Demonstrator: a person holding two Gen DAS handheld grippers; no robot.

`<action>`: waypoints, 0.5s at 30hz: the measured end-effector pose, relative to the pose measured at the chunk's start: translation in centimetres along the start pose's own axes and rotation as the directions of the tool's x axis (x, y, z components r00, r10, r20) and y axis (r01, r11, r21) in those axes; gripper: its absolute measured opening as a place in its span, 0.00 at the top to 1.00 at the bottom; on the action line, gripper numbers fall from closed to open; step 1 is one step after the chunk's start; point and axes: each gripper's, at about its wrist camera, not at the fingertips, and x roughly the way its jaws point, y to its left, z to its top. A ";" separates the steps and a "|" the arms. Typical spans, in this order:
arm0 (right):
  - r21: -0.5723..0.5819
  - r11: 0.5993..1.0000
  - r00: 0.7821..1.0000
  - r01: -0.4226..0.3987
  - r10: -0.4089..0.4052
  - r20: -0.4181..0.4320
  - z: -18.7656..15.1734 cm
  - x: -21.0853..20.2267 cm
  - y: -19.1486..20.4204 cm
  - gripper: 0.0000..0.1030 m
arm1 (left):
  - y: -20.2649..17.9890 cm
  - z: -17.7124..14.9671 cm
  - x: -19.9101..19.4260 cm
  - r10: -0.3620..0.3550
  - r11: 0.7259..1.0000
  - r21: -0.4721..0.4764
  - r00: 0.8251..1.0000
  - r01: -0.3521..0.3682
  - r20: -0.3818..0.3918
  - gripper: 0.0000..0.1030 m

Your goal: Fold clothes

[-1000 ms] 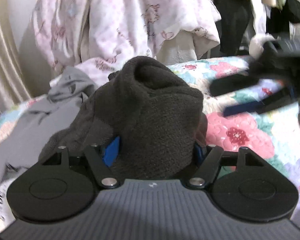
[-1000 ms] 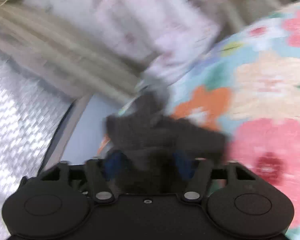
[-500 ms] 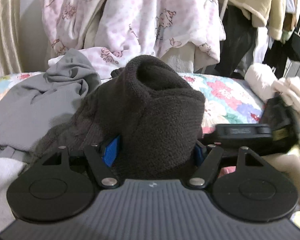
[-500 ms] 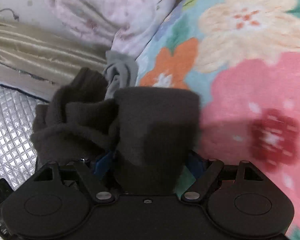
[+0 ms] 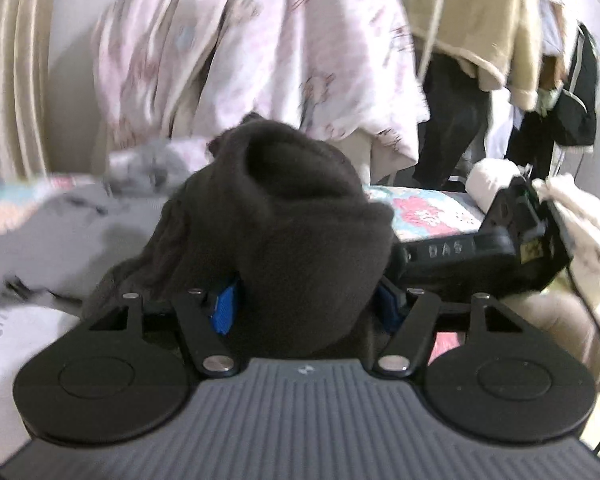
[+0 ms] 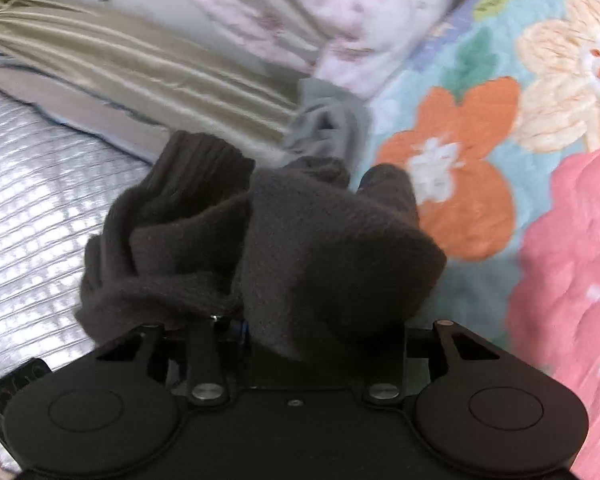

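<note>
A dark brown fleece sock (image 5: 292, 216) with a ribbed cuff (image 6: 196, 160) is bunched up between both grippers. In the left wrist view it fills the gap of my left gripper (image 5: 304, 276). The blue pads (image 5: 224, 308) touch its sides while the jaws are closing. My right gripper's black body (image 5: 500, 248) lies against the cloth's right side. In the right wrist view the same brown fleece (image 6: 332, 248) drapes over my right gripper (image 6: 320, 288) and hides its fingers. Those jaws are closing on it.
A floral bedspread (image 6: 500, 160) lies under the work. A grey garment (image 5: 60, 232) is spread at the left. A pink patterned cover (image 5: 260, 40) and coats (image 5: 480, 20) hang behind. Cream clothes (image 5: 580, 220) sit at the right. A beige curtain (image 6: 140, 60) and silver mat (image 6: 32, 200) border the bed.
The right gripper has come in against the sock beside my left gripper. Its jaws have narrowed on the fleece, which now bulges more. The left view has swung across the room.
</note>
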 end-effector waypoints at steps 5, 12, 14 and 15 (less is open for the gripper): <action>-0.091 0.996 0.999 0.025 -0.028 -0.036 -2.8 -3.2 4.1 0.53 | -2.6 -1.6 -4.0 -0.042 0.998 -0.036 0.995 0.046 0.086 0.36; -0.051 0.992 0.994 0.112 -0.112 -0.003 -6.3 -9.3 5.8 0.53 | -5.7 -2.1 -4.9 -0.168 0.985 -0.023 0.981 0.171 0.102 0.38; -0.036 0.992 0.992 0.124 -0.124 0.010 -6.9 -11.1 5.7 0.53 | -7.5 -2.0 -5.2 -0.168 0.986 -0.002 0.980 0.169 0.104 0.38; -0.028 0.991 0.992 0.128 -0.127 0.010 -7.2 -12.0 5.6 0.53 | -8.8 -2.0 -5.3 -0.149 0.989 0.021 0.984 0.147 0.101 0.38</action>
